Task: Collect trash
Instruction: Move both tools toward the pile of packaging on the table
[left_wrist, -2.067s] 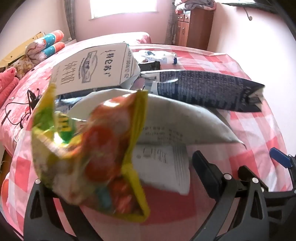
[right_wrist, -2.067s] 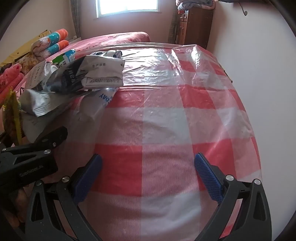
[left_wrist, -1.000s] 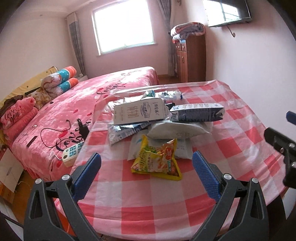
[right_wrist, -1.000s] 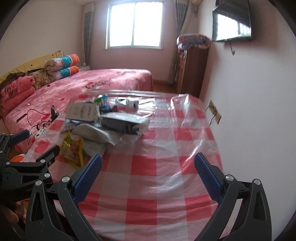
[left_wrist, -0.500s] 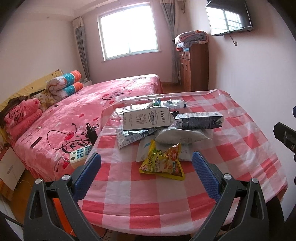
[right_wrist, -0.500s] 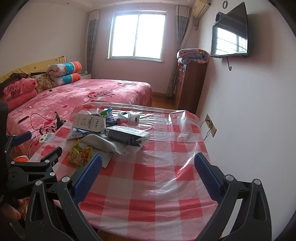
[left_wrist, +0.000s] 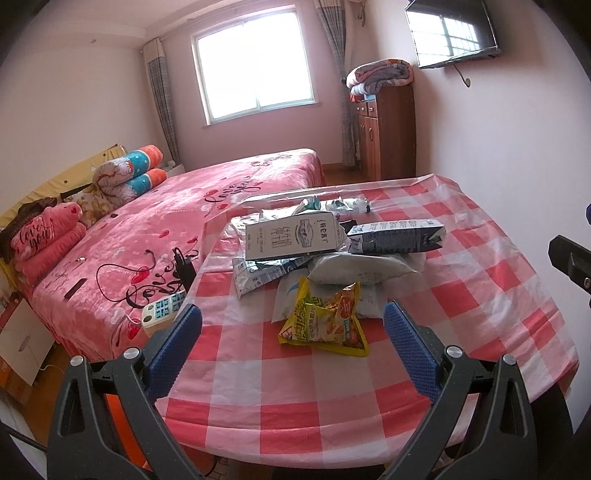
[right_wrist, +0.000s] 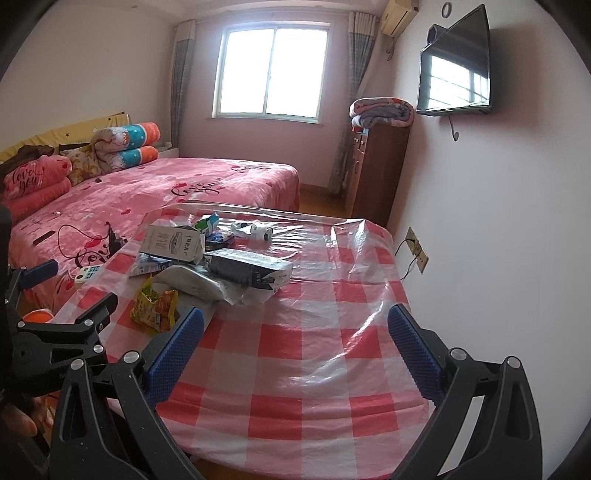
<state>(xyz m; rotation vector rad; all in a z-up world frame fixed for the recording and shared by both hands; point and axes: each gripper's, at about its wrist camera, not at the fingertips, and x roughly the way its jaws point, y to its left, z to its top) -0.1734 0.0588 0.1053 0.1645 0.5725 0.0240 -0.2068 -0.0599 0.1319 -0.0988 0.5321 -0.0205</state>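
Both tongs, left tongs (left_wrist: 291, 341) and right tongs (right_wrist: 295, 345), hang spread and empty off the table's (left_wrist: 491, 295) near edge. Left view alone shows the bed's power strip (left_wrist: 162, 312); right view alone shows the wall socket (right_wrist: 417, 249). Crumpled yellow snack bag (left_wrist: 325, 321) lies nearest, touching piled cartons (left_wrist: 291, 236) mid-table.

Red-and-white checked tablecloth (left_wrist: 480, 295), yellow snack bag (left_wrist: 325, 321), pink bedspread (left_wrist: 166, 221).

Snack bag (left_wrist: 325, 322) before carton pile (left_wrist: 332, 240) on table (left_wrist: 480, 295), bed (left_wrist: 147, 229) left
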